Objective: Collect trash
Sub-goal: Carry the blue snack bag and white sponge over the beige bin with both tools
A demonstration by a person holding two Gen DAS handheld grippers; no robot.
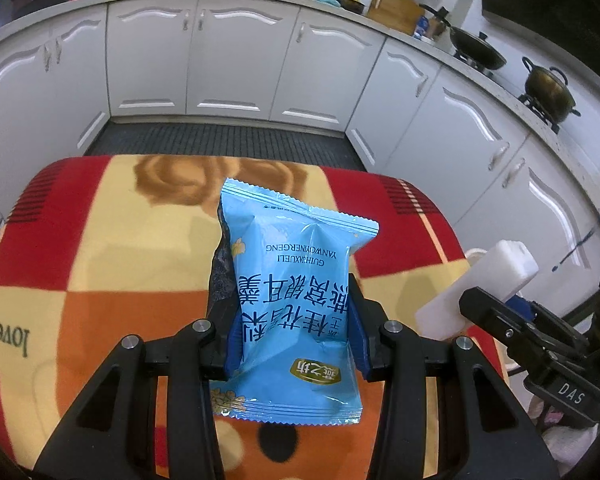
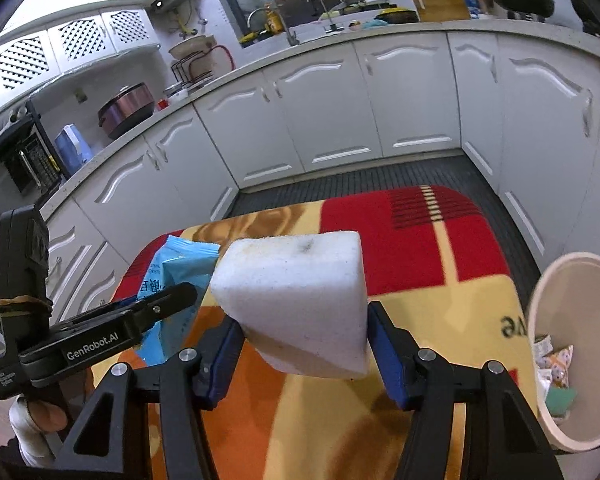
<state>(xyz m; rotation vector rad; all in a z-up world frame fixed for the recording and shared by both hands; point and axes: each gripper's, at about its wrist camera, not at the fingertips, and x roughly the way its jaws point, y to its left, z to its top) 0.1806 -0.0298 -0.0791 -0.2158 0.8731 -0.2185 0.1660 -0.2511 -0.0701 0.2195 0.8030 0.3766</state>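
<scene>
Blue snack packet [image 1: 292,304] in left claw [image 1: 292,320], sponge [image 2: 296,308] in right claw [image 2: 304,340].

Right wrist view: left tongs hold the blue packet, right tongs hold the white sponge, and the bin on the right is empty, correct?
Not quite. The bin already holds wrappers, as the right wrist view shows. The left tongs do hold the blue packet, the right tongs the white sponge.

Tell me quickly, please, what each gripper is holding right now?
Left gripper: closed on the blue snack packet.
Right gripper: closed on the white sponge block.
</scene>
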